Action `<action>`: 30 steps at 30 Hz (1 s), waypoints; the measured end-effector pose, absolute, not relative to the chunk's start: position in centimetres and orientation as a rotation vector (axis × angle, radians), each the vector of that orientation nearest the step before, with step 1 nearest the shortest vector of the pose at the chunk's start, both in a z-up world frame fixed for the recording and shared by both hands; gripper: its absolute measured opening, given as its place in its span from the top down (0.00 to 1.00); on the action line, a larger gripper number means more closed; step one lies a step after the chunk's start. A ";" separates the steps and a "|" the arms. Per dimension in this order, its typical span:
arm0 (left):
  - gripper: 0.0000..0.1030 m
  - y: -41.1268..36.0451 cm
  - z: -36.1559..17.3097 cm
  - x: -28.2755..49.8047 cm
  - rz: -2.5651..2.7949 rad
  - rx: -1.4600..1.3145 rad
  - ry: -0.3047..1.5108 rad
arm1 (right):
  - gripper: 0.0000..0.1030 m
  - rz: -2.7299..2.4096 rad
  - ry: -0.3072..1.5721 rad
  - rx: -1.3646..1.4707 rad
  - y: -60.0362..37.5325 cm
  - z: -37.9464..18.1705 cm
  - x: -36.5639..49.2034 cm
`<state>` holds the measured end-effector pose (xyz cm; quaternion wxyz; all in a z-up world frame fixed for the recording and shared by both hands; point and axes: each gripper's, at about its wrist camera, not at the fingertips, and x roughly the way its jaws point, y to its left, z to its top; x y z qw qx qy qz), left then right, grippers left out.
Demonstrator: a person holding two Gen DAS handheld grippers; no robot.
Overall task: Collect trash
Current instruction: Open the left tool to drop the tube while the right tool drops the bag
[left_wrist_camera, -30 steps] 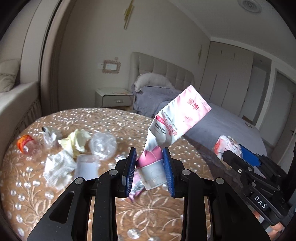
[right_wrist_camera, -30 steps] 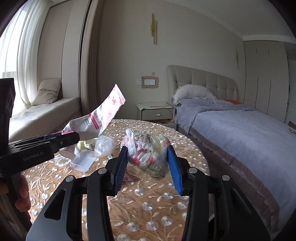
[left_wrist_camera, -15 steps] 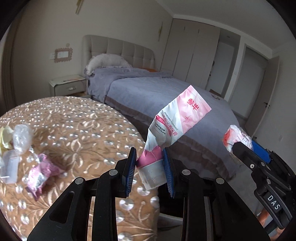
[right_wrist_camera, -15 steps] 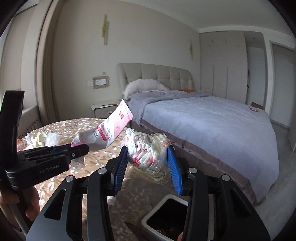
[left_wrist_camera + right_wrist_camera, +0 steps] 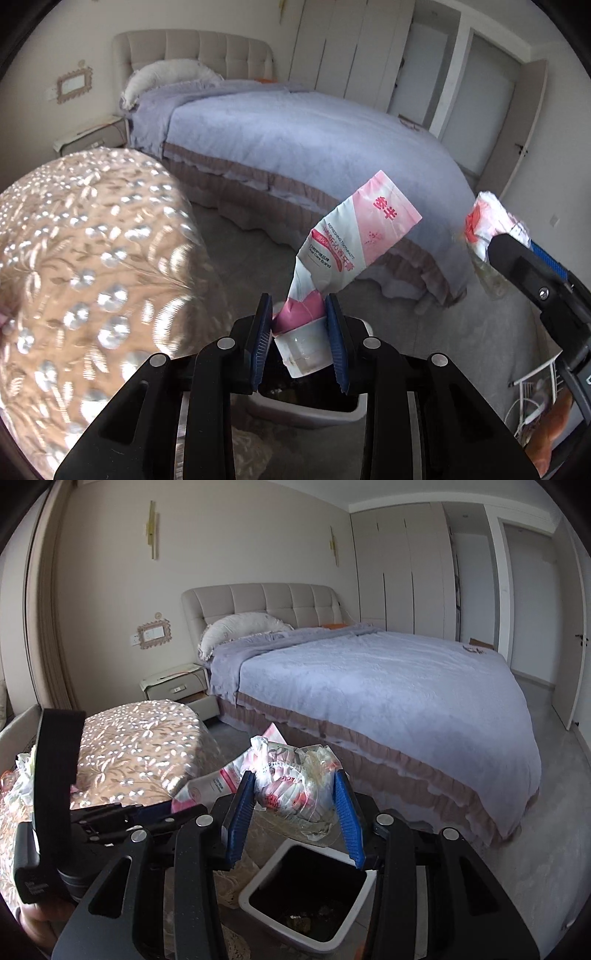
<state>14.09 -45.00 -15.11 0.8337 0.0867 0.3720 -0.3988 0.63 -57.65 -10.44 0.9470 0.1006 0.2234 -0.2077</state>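
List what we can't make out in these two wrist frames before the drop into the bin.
- Trash bin, left wrist view: mostly hidden behind the left tongs and toothpaste tube; contents unreadable.
- Bin bottom, right wrist view: dark, debris too small to identify.
- Crumpled plastic wrapper in the right tongs: print illegible.
- Table, left wrist view: blurred, and cut off at the left edge.

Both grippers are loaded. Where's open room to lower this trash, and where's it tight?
Open room: the bin mouth, dark inside with only scraps at the bottom, and the grey floor between bin and bed. Tight: the left gripper with its toothpaste tube crowds the right gripper and its crumpled wrapper beside the table.
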 end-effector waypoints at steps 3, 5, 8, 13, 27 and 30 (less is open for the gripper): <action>0.72 -46.7 -17.1 14.0 -0.841 0.214 0.827 | 0.57 -0.423 0.486 0.224 -58.9 -11.8 1.5; 0.72 -47.6 -18.4 14.3 -0.839 0.230 0.849 | 0.57 -0.420 0.504 0.243 -59.5 -12.9 1.9; 0.72 -49.0 -20.4 14.5 -0.829 0.259 0.888 | 0.57 -0.405 0.537 0.275 -61.0 -14.9 2.7; 0.72 -50.8 -23.9 15.1 -0.805 0.309 0.959 | 0.57 -0.399 0.617 0.330 -63.2 -18.5 4.2; 0.13 -54.0 -32.1 16.8 -0.781 0.430 1.143 | 0.57 -0.412 0.792 0.407 -65.4 -25.5 6.7; 0.09 -54.0 -32.0 16.8 -0.759 0.468 1.106 | 0.57 -0.411 0.805 0.409 -65.4 -26.0 7.0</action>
